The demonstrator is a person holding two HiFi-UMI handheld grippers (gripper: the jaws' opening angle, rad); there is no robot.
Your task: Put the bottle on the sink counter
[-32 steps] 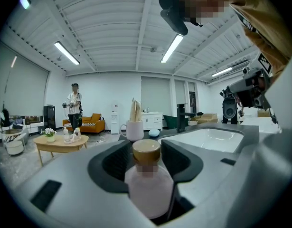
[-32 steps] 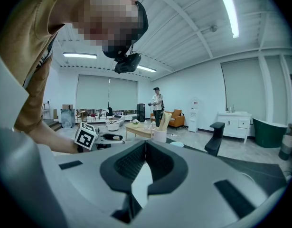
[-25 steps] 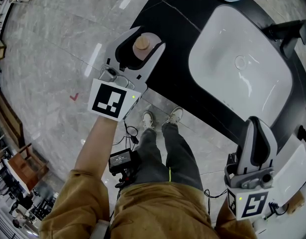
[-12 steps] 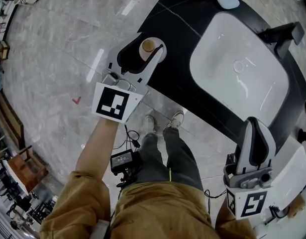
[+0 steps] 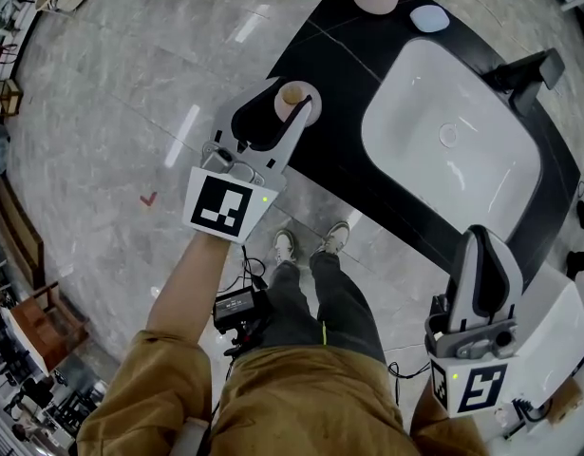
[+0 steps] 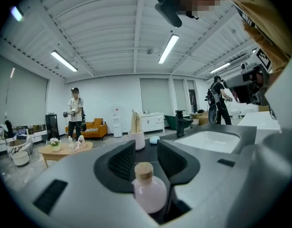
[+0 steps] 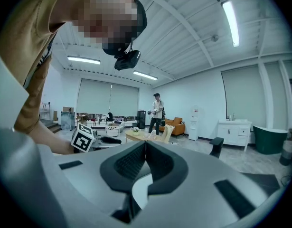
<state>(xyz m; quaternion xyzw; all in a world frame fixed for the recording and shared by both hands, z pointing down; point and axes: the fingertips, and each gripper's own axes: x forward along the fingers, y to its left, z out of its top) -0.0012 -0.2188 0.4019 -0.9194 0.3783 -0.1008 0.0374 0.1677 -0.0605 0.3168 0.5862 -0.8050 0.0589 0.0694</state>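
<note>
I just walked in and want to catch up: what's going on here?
A person holds a gripper in each hand. The left gripper has just been closing its jaws on a small pink bottle, carried by the edge of the black sink counter and not yet set down. The right gripper is shut and empty, near the person's side.

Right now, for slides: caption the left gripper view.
Left gripper, jaws just closed further, clamps pink bottle by sink.
</note>
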